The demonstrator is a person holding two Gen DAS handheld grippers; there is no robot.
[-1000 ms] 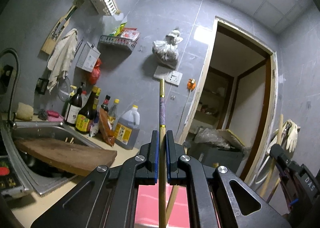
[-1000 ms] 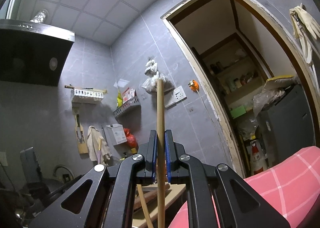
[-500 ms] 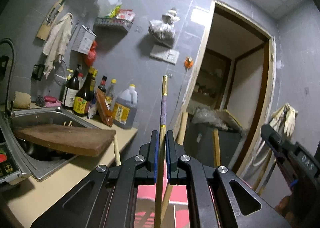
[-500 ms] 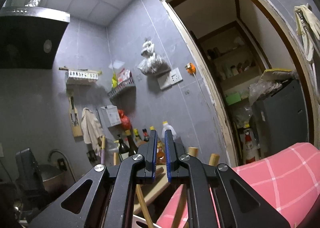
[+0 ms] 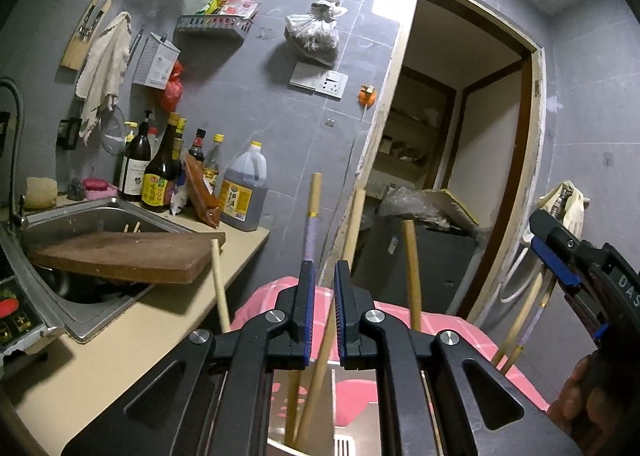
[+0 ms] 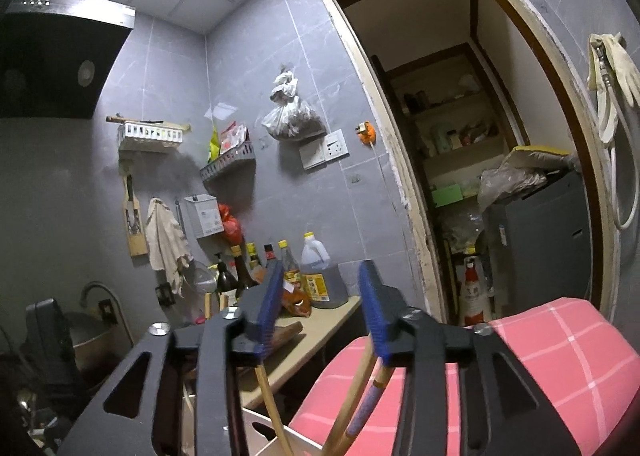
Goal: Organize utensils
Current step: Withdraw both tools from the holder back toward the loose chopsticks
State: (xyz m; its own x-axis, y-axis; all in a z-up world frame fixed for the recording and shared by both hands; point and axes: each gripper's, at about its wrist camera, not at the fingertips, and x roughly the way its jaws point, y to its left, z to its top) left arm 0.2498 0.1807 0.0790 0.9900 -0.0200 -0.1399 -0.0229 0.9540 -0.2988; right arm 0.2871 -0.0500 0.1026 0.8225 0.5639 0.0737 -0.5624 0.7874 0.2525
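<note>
Below both grippers, a light-coloured holder stands with several chopsticks upright or leaning in it; only its rim shows at the bottom edge of each view.

Left gripper: the jaws stand slightly parted. One plain wooden chopstick rises through the gap between the blue pads, leaning to the right. Contact between pads and stick cannot be told, but the gap is wider than the stick. A second chopstick with a purple band stands just behind the left pad. Two further plain chopsticks flank the gripper, one on each side.

Right gripper: the jaws stand wide apart and hold nothing. Below them, three chopsticks lean in the holder, one of them purple-banded.

Surroundings: a pink checked cloth lies behind the holder. At the left edge of the counter sits a steel sink with a wooden cutting board laid across it. Sauce bottles and an oil jug stand along the back edge of the counter against the grey tiled wall.
</note>
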